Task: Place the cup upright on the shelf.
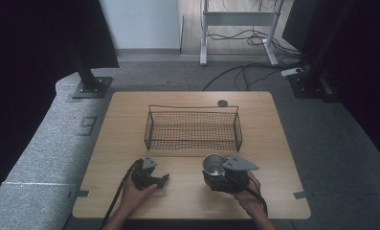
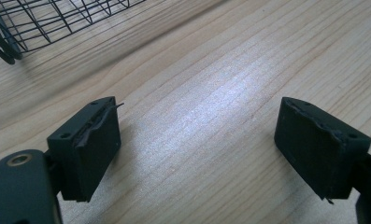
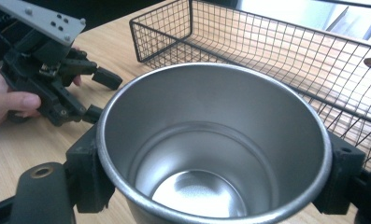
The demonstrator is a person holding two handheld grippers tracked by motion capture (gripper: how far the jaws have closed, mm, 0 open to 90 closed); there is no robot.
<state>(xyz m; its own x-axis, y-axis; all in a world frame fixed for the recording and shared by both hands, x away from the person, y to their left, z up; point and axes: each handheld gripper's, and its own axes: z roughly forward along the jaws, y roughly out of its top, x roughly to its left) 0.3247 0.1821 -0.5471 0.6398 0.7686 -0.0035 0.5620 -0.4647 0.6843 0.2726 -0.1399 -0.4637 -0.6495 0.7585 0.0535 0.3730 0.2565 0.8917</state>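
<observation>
A pale wooden table (image 1: 187,191) sits on grey carpet, cables trailing on the floor behind. From the high view, a black wire basket (image 1: 193,128) stands just beyond both tongs. The left tongs (image 1: 162,180) rest low on the table, jaws spread, a hand (image 1: 134,194) behind them. The right tongs (image 1: 211,171) clasp a steel cup (image 1: 214,164), upright, on the near side of the basket.

In the left gripper view, the left tongs (image 2: 197,135) gape wide, bare wood between the jaws, and a basket (image 2: 43,21) corner lies ahead to the left.

In the right gripper view, the right tongs (image 3: 216,172) squeeze the cup (image 3: 214,140) on both sides, its mouth open and empty. The basket (image 3: 276,60) lies just ahead, the left tongs (image 3: 99,95) off to the left.
</observation>
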